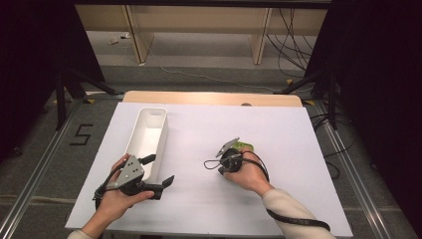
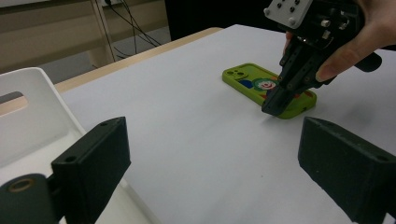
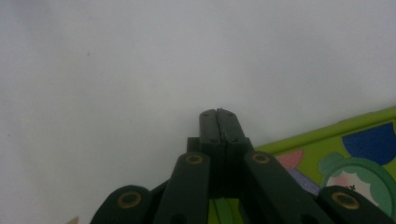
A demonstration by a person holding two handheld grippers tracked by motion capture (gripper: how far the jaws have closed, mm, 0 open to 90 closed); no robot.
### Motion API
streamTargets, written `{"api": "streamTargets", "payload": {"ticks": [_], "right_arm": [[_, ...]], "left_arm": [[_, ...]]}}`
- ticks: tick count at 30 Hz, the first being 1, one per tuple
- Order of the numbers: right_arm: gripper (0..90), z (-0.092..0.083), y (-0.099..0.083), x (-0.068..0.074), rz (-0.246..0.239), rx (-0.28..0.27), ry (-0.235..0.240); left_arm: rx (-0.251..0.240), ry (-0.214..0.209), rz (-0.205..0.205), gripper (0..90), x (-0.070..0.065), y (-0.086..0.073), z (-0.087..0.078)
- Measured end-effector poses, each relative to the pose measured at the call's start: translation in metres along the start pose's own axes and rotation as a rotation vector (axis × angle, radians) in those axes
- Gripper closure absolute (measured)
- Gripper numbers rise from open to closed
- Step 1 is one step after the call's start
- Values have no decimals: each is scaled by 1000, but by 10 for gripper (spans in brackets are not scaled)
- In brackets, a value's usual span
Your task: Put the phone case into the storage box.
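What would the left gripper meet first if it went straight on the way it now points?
Probably the green phone and the right gripper on it. The white table between looks free. Its open jaws aim slightly left of both, so it might pass.

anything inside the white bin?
The white bin looks empty: bare floor and inner walls show in the high view. Its near end is covered by the left claw, so that corner can't be checked.

White bin [image 1: 149,130] left, left tool [image 1: 158,175] beside it, right tool [image 1: 230,150] over green phone [image 1: 245,146]
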State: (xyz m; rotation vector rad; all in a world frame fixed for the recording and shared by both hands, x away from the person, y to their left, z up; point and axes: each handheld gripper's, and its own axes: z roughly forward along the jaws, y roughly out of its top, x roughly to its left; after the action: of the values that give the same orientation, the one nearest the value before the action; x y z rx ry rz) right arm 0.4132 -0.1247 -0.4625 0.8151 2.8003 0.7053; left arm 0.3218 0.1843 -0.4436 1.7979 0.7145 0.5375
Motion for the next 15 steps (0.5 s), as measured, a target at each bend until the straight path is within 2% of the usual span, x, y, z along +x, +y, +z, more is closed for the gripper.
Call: {"api": "streamTargets", "payload": {"ticks": [15], "right_arm": [[900,-12,-20,-1,17,17,13]], "left_arm": [[2,4,-1,90,1,0,0]]}}
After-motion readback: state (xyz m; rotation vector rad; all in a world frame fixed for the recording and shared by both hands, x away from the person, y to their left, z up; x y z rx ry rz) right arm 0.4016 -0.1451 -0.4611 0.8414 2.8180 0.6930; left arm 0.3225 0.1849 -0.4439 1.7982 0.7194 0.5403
